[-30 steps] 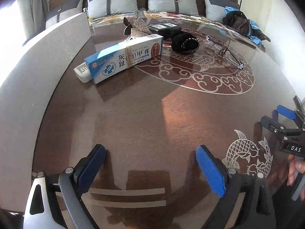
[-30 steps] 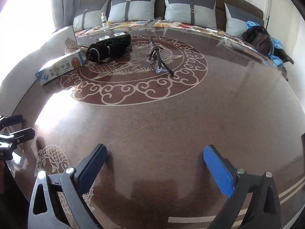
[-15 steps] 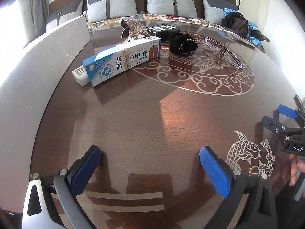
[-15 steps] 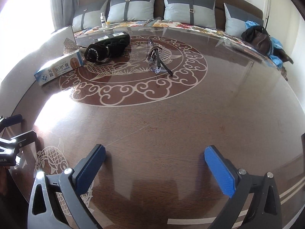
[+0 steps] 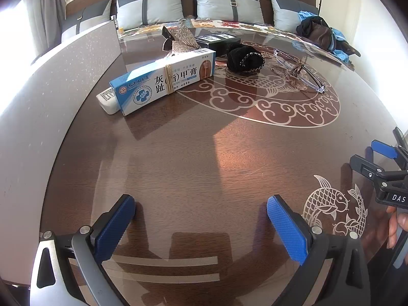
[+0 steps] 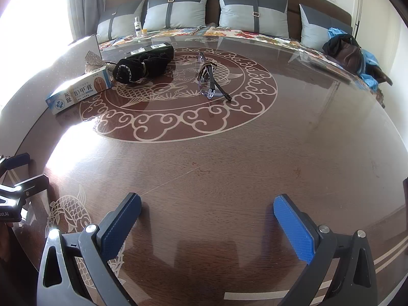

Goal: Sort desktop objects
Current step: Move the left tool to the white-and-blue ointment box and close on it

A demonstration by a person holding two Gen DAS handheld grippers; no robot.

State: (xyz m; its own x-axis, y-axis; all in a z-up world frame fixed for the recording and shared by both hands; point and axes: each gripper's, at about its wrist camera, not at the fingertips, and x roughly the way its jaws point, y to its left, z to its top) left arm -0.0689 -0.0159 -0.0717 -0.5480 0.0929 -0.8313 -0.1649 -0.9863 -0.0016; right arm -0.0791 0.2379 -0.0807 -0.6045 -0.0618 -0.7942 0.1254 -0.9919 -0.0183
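Observation:
A blue and white ointment box with a rubber band lies on the dark round table, a white tube tucked against its near end. Behind it sit a mesh pouch, a black case and a black scrunchie. Clear glasses rest on the inlaid circle. My left gripper hovers open over bare wood near the table's front, nothing between its blue pads. My right gripper is open too, well short of the glasses.
A grey speckled board stands along the table's left edge. A sofa with grey cushions runs behind the table, with a dark bag at the right and a small bottle. A hand holds the right gripper.
The left gripper's jaws have spread a little wider. The objects on the table and the right gripper have stayed where they were.

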